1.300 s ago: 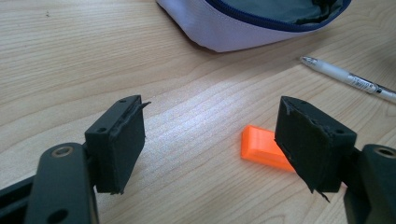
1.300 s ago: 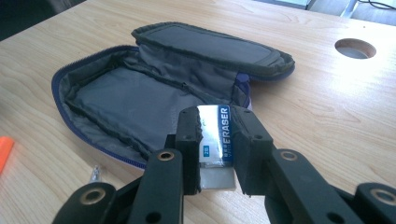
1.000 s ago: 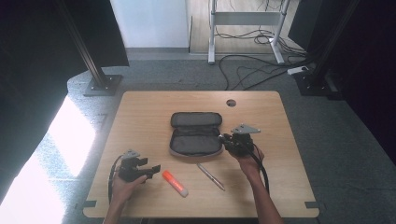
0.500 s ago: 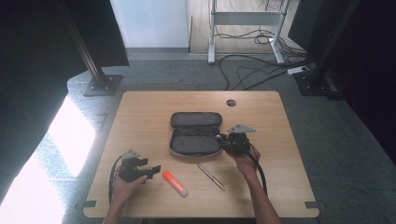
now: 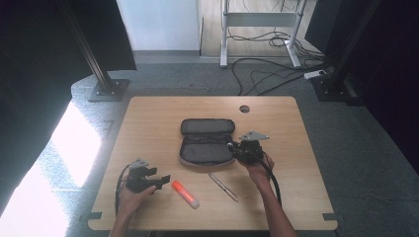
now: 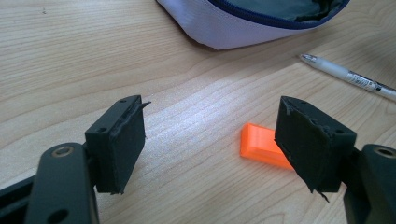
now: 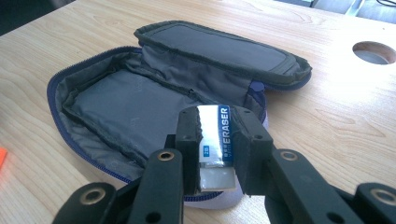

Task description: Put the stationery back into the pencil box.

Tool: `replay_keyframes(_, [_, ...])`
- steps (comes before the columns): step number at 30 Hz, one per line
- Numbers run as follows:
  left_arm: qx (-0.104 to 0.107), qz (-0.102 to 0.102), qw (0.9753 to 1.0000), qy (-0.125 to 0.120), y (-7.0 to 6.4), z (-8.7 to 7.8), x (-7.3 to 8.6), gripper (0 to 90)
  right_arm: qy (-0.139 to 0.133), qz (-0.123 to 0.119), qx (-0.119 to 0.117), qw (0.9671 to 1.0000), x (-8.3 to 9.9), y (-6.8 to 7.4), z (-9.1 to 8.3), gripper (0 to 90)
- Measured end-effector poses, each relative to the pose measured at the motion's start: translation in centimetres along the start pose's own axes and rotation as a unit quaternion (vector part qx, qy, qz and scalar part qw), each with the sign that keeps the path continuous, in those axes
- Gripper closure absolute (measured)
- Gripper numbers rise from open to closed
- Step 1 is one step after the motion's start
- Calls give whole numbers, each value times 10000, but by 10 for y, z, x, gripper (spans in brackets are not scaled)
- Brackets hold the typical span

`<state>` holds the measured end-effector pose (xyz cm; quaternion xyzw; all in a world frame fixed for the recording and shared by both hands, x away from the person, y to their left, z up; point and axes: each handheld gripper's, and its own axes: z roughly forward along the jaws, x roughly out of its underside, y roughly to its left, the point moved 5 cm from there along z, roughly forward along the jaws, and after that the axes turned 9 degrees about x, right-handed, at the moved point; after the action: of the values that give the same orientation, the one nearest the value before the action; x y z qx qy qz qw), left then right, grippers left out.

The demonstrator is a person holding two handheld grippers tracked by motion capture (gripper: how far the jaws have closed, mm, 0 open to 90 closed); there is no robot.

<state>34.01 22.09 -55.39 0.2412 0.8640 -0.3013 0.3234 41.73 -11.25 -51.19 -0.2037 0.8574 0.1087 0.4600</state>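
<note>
Change since earlier: right gripper (image 5: 236, 148) has crept slightly toward the pencil case (image 5: 205, 148); left gripper (image 5: 157, 179) has stayed put.
High view: case lies open at table (image 5: 148, 118) centre; orange marker (image 5: 185, 193) and pen (image 5: 222, 185) lie loose at 6 o'clock of it, unpacked.
Left gripper view: jaws stand wide apart, holding nothing; marker (image 6: 261, 148) is partly hidden behind the right jaw, pen (image 6: 345, 77) cut off at the edge.
Right gripper view: jaws clamp an eraser (image 7: 215, 140) at the case's (image 7: 140, 112) near rim, not yet inside.
Progress: judged early; nothing visibly packed.
</note>
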Motion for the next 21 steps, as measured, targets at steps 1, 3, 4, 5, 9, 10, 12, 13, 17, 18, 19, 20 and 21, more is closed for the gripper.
replay_keyframes(1, [1, -1, 10000, 1, 0, 0, 0, 249, 2, 1, 1, 10000, 0, 0, 0, 726])
replay_keyframes(3, [3, 1, 10000, 3, 0, 0, 0, 249, 5, -10, 14, 10000, -1, 0, 2, 726])
replay_keyframes(4, [5, 1, 10000, 2, 0, 0, 0, 249, 5, -10, 14, 10000, -1, 0, 2, 726])
replay_keyframes(5, [6, 0, 10000, 3, 0, 0, 0, 249, 3, -5, 15, 10000, -1, 1, 3, 726])
replay_keyframes(9, [10, 0, 10000, 6, 0, 0, 0, 250, 34, -23, 13, 10000, -1, 3, 8, 727])
replay_keyframes(10, [13, -4, 10000, 2, 0, 0, 0, 250, 43, -14, 8, 10000, -1, 3, 8, 726])
replay_keyframes(12, [18, -9, 10000, -7, 0, 0, 0, 249, 52, -29, -1, 10000, -2, 5, 11, 726])
replay_keyframes(13, [18, -9, 10000, -7, 0, 0, 0, 249, 54, -23, -16, 10000, -3, 6, 12, 726])
replay_keyframes(17, [19, -9, 10000, -11, 1, -1, 0, 250, 61, -29, -32, 10000, -7, 9, 14, 726])
replay_keyframes(18, [22, -9, 10000, -12, 1, -1, 0, 249, 72, -48, -29, 10000, -8, 10, 15, 726])
replay_keyframes(19, [26, -10, 10000, -14, 1, -1, 0, 250, 84, -51, -25, 9999, -9, 10, 18, 726])
replay_keyframes(20, [25, -12, 10000, -18, 1, -2, 0, 250, 84, -51, -25, 9999, -9, 10, 18, 726])
replay_keyframes(21, [25, -15, 10000, -21, 1, -2, 0, 250, 109, -76, -32, 9999, -9, 11, 21, 726])
